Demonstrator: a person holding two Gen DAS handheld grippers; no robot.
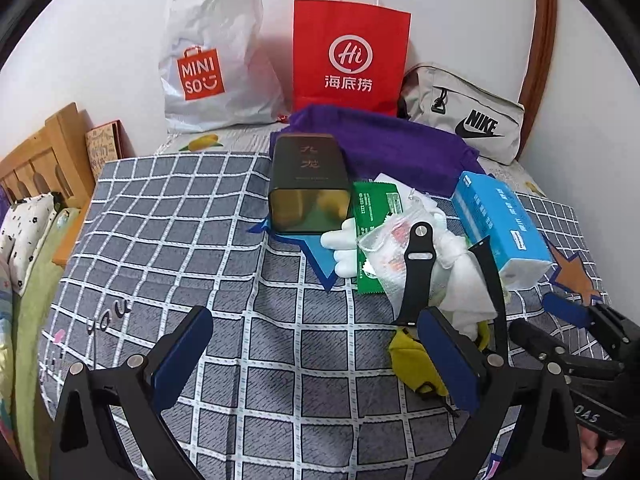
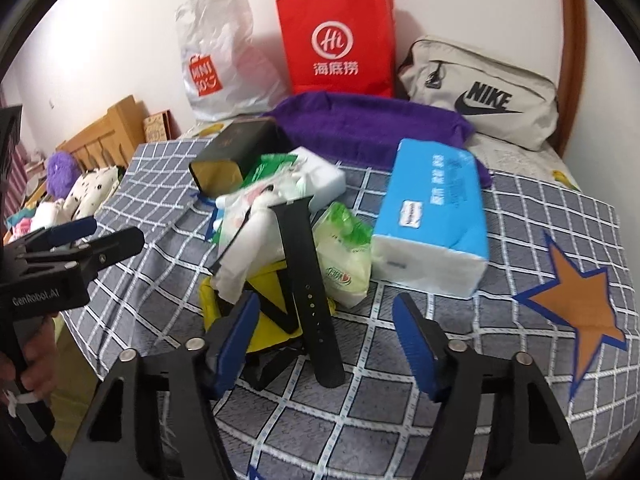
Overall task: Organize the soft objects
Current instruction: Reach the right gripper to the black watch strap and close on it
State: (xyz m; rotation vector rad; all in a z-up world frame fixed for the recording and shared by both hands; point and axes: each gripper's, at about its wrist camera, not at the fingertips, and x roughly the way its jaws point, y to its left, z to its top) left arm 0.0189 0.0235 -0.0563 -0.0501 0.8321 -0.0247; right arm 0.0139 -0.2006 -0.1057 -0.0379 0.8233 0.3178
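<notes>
A pile of small items lies on the checked blanket [image 1: 224, 240]. It includes a black watch strap [image 2: 308, 280], a yellow pouch [image 2: 272, 320], white cloth [image 1: 472, 280], a green wipes pack [image 2: 344, 256] and a blue tissue pack [image 2: 432, 216]. My right gripper [image 2: 326, 340] stands open low over the blanket. The strap's near end lies between its blue pads, and neither pad touches it. My left gripper [image 1: 320, 352] is open over bare blanket, its right finger [image 1: 448, 352] beside the yellow pouch [image 1: 416, 364]. Each gripper also shows in the other's view: the right gripper [image 1: 548, 320] and the left gripper [image 2: 112, 232].
A dark tin box [image 1: 308, 184] and a purple cloth [image 1: 380, 140] lie behind the pile. Against the wall stand a white plastic bag [image 1: 212, 60], a red paper bag [image 1: 348, 52] and a beige bag [image 1: 468, 116]. A wooden bed frame [image 1: 44, 156] and pillows are at the left.
</notes>
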